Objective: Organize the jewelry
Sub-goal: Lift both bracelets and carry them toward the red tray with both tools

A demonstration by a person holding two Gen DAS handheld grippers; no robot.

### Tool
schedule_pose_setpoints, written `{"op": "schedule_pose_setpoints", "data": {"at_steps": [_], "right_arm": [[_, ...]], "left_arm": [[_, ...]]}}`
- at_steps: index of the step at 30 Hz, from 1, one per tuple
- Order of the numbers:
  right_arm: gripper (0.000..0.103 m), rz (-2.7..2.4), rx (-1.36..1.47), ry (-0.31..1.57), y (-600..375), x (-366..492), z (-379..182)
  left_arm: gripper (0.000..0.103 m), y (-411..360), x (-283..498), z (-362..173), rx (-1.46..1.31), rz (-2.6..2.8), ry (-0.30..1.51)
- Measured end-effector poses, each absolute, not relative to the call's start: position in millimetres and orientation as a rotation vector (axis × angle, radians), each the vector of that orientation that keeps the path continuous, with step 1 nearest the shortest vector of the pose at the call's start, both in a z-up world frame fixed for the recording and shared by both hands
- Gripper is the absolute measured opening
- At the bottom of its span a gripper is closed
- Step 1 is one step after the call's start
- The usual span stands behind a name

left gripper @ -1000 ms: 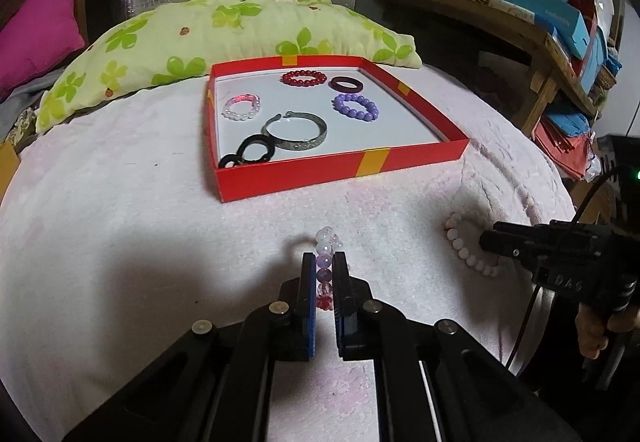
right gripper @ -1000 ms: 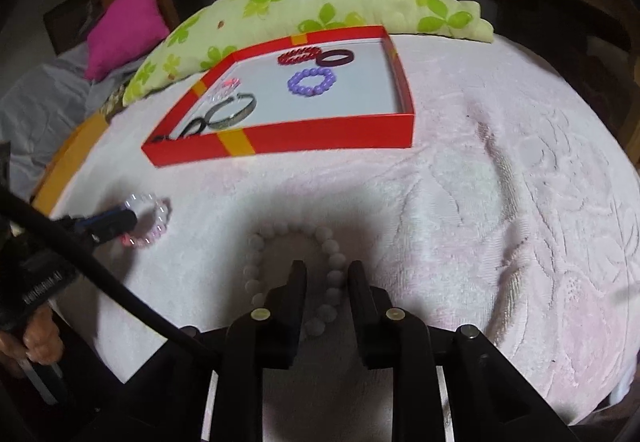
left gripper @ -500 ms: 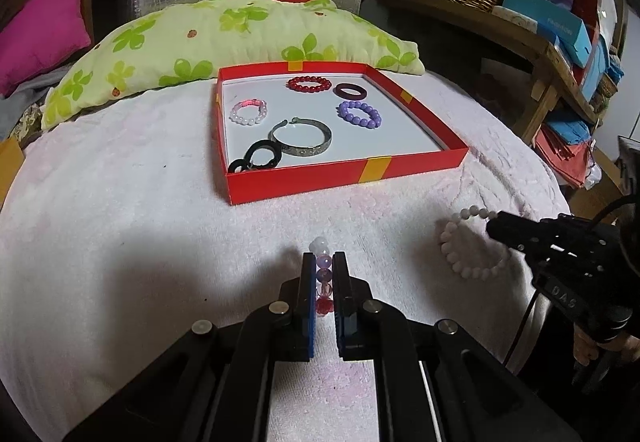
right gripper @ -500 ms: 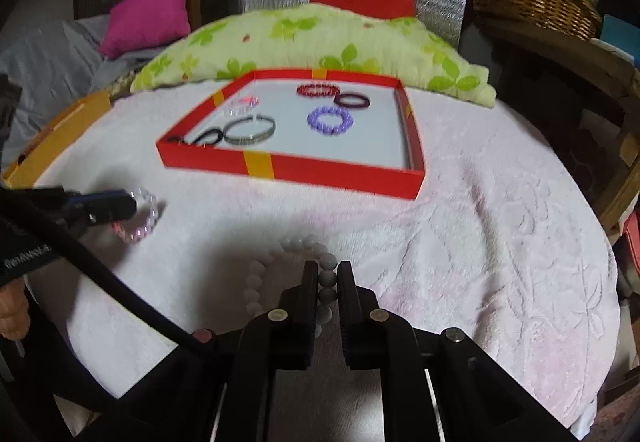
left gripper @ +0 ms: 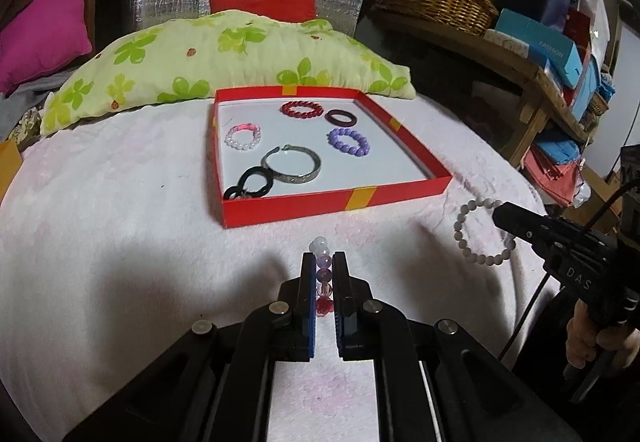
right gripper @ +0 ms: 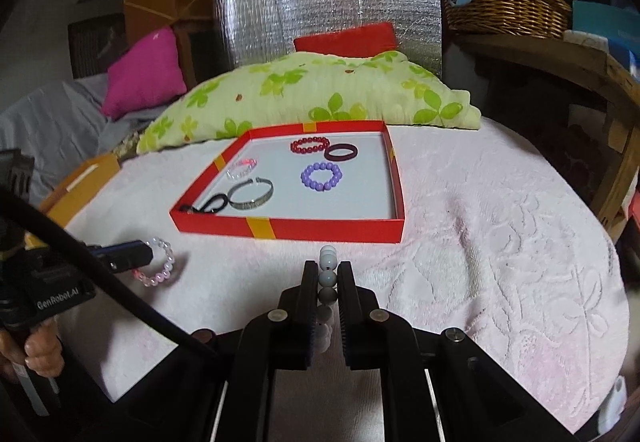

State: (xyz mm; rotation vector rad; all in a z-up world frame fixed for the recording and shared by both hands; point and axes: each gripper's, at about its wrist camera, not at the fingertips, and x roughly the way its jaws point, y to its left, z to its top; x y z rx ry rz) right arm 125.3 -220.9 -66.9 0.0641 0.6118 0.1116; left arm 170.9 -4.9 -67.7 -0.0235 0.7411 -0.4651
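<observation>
Since the earlier frames, the right gripper [right gripper: 325, 270] has pressed its jaws together on the white bead bracelet [left gripper: 482, 232] and lifted it off the pale pink blanket [right gripper: 500, 262]; a second ago that bracelet lay flat on the blanket with the jaws spread around it. Seen from the left wrist, the white loop hangs from the right gripper's tip, above the blanket near its right edge, well clear of the tray.

Left gripper [left gripper: 323, 262] pinches a pink and clear bead bracelet [right gripper: 158, 262], its jaws pressed tight on the beads. From the right wrist view this loop hangs off the left gripper's tip, just above the blanket near its left edge. A hand [right gripper: 28, 354] grips that tool's handle at the lower left.

A red tray [left gripper: 340, 201] with a white floor sits toward the far middle of the blanket, apart from both grippers. Inside it lie a red bead bracelet [left gripper: 302, 109] and a dark bangle [left gripper: 341, 117] by the far wall, a purple bead bracelet [left gripper: 348, 141] in the middle right, a small pink and white bead bracelet [left gripper: 243, 135] at the left, a silver cuff [left gripper: 291, 169] toward the near wall, and a black ring piece [left gripper: 250, 183] touching the cuff in the near left corner.

A green flowered pillow [left gripper: 224, 53] lies beyond the tray at the blanket's far edge.
</observation>
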Motion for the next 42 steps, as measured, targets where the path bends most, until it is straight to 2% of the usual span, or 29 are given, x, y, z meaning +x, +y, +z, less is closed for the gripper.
{"op": "schedule_pose_setpoints", "data": {"at_steps": [20,26,35,42], "right_arm": [[0.010,0.159,0.234,0.549,-259,154,-30],[0.010,0.191,0.277,0.553,-265,181,-20],[0.011,0.211,0.364,0.569,-283,219,-13],[0.011,0.235,0.365,0.640,-280,249,-27]], "left_arm": [[0.008,-27,173,-56,-0.043,-0.515,0.746],[0.008,-36,183,-33,-0.031,-0.535,0.725],[0.008,-56,242,5,0.008,-0.520,0.671],[0.008,-68,293,-1,-0.022,-0.496,0.693]]}}
